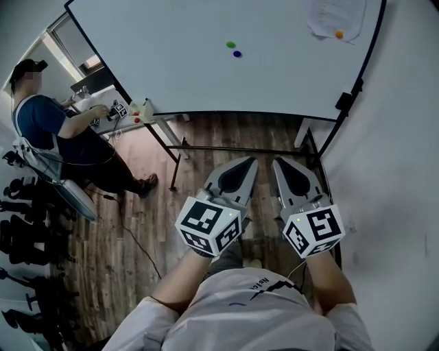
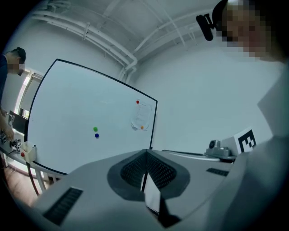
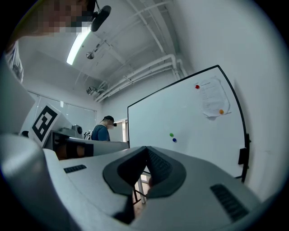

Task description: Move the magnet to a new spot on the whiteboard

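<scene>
Held low in front of the person, the grey left gripper (image 1: 248, 164) and grey right gripper (image 1: 279, 164) each have their jaws closed on nothing. Farther off, on the white whiteboard (image 1: 171, 68), a small round green magnet (image 1: 230, 44) sits just beside a round blue magnet (image 1: 236, 53), well apart from both grippers. A round orange magnet (image 1: 339, 34) pins a white paper sheet (image 1: 329, 15) near the board's upper right.

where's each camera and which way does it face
Head view: on the person's head, steeply down at whiteboard, both forearms, left tool, right tool.
Left gripper view: on left tool, along shut jaws toward whiteboard.
Right gripper view: on right tool, along shut jaws toward whiteboard.
All share the green magnet.
</scene>
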Motion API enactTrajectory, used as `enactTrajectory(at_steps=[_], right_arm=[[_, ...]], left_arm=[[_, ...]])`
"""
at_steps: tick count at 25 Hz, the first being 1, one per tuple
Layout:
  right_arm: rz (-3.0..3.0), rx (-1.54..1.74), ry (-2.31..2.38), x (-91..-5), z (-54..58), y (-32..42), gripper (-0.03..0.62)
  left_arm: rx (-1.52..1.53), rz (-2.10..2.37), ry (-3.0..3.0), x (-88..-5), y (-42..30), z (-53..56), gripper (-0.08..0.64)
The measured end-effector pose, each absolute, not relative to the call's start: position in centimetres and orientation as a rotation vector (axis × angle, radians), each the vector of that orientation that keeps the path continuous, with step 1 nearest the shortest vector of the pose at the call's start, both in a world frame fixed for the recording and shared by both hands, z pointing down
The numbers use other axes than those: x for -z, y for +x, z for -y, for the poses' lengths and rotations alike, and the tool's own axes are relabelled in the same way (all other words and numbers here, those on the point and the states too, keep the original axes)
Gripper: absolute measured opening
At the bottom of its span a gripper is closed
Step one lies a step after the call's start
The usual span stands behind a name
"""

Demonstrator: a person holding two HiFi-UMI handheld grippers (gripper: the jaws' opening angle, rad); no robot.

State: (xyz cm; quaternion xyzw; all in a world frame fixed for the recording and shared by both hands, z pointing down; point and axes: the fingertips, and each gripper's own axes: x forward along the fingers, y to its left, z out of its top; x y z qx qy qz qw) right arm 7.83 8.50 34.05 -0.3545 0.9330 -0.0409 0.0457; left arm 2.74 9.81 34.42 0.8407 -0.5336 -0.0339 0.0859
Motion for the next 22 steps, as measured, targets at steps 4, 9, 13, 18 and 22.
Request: enactTrajectory(at_steps=[4, 9, 13, 18, 22], right_arm=[[-2.837, 0.107, -1.123, -33.7, -5.8, 6.9, 0.012], [-2.819, 0.076, -1.171, -33.1, -1.5, 4.4, 0.012], [-2.806, 0.048, -1.213, -32.2, 2.3, 1.7, 0.012], [-2.773, 0.044, -1.289, -31.4, 6.9, -1.4, 0.012], [-2.739, 0.059, -1.364, -31.7, 9.5, -2.6, 0.012]], left_arm=[[0.122, 1.554, 2.534, -34.0, 1.8, -6.9, 0.011], [0.144, 1.520, 2.575, -33.4, -0.6, -2.4, 0.011], [0.147, 1.488, 2.606, -32.5, -3.2, 1.7, 0.011], [0.133, 1.428, 2.663, -31.5, -5.9, 6.4, 0.011], [0.138, 1.370, 2.690, -31.5, -7.2, 9.3, 0.011]])
